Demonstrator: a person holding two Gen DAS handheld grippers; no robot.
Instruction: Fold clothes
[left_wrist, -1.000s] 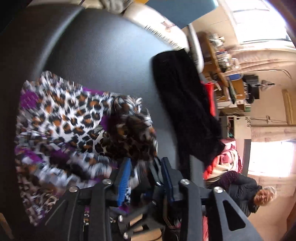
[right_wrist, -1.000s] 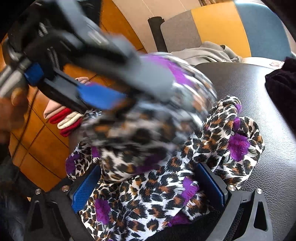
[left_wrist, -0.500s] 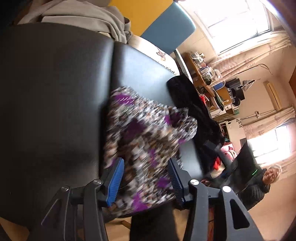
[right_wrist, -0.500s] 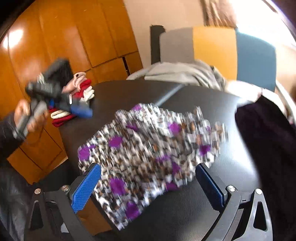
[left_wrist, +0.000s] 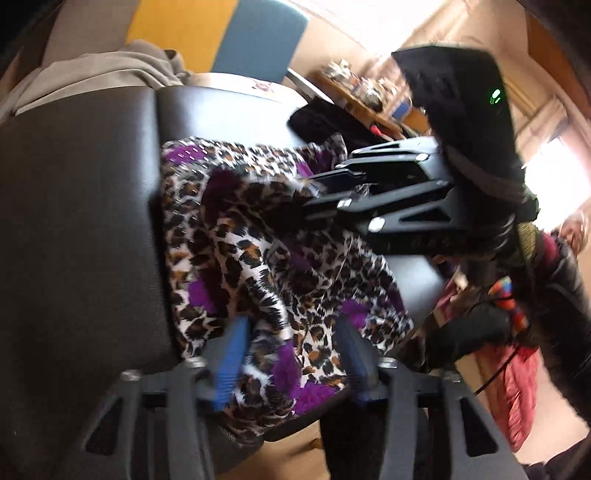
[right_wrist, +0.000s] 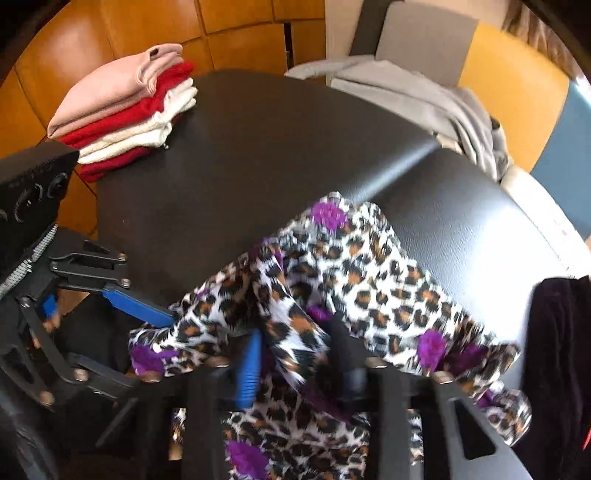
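- The black padded table (right_wrist: 280, 155) is carrying everything, and the leopard-print garment (right_wrist: 373, 280) is lying rumpled on its near part, with one end hanging over the near edge.
- A grey garment (right_wrist: 417, 96) is lying bunched at the far edge and a black garment (right_wrist: 557, 332) is draping off the right side; both are sitting well apart from the work.
- A stack of folded clothes (right_wrist: 122, 107), pink on top with red and white below, is resting on the far left corner, so the task is looking partly done.
- The right hand-held gripper (right_wrist: 291, 365) is closing on a raised ridge of the leopard print near the middle; the cloth is lying between its jaws, and through the blur the pads seem to be pinching it already.
- The left hand-held gripper (left_wrist: 291, 354) is closing over the near hem, with cloth between its blue pads but a gap showing on each side, so it is not yet gripping.
- To do this step well, the person is probably needing both grips firm on a single layer each, then lifting and spreading the garment flat, away from the table edge, before making any fold.
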